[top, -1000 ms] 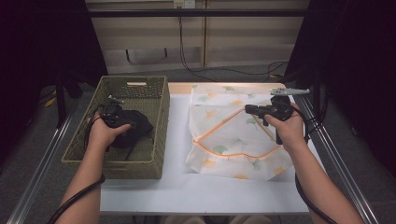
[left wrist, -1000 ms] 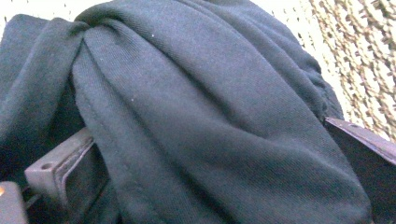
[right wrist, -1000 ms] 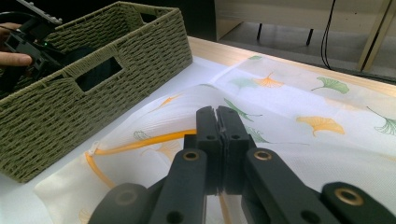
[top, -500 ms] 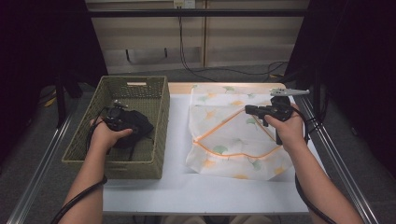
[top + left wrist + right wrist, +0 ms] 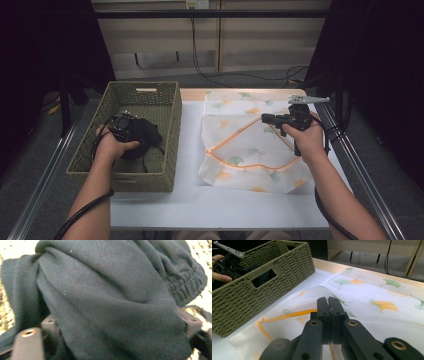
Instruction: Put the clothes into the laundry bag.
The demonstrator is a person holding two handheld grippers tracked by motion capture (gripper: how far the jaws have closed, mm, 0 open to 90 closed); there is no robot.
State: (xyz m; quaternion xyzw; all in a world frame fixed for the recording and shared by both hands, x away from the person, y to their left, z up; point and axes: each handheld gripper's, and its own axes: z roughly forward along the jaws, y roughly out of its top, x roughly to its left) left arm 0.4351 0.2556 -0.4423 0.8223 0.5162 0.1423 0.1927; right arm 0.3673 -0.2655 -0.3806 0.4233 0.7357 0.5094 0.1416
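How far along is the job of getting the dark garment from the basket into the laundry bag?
Done: the bag lies flat on the table. In hand: the left hand-held gripper is down in the basket, with the garment bunched over its jaws. The right hand-held gripper, jaws together, hovers over the bag. Left: lifting the garment out, opening the bag, putting it in.

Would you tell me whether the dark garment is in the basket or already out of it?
In: the dark garment lies bunched within the basket, the left gripper on it.
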